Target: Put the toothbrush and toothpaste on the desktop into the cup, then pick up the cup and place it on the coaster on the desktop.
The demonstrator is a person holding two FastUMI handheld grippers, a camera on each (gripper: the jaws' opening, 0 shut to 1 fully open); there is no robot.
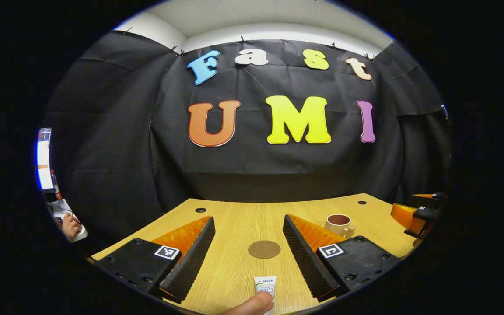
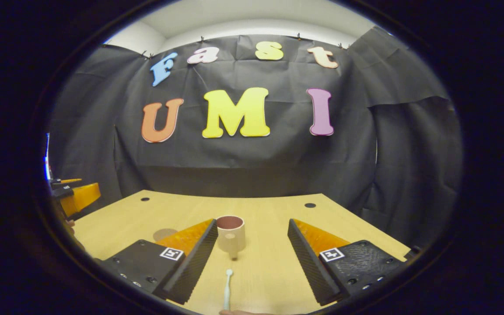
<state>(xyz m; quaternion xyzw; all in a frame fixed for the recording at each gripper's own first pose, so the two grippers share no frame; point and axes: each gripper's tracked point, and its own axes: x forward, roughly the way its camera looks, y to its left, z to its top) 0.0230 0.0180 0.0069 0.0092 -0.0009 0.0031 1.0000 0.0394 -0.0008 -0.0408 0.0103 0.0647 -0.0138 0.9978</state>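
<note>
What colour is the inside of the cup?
Dark reddish-brown inside the cup; beige outside. Clearest in the right gripper view.

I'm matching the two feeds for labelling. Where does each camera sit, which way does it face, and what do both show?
Left gripper view: rides the left tool, facing across the desk to the coaster and toothpaste; a fingertip shows below.
Right gripper view: rides the right tool, facing the cup and toothbrush.
Shared: cup, coaster, desk, each other's tool at the edge.
</note>
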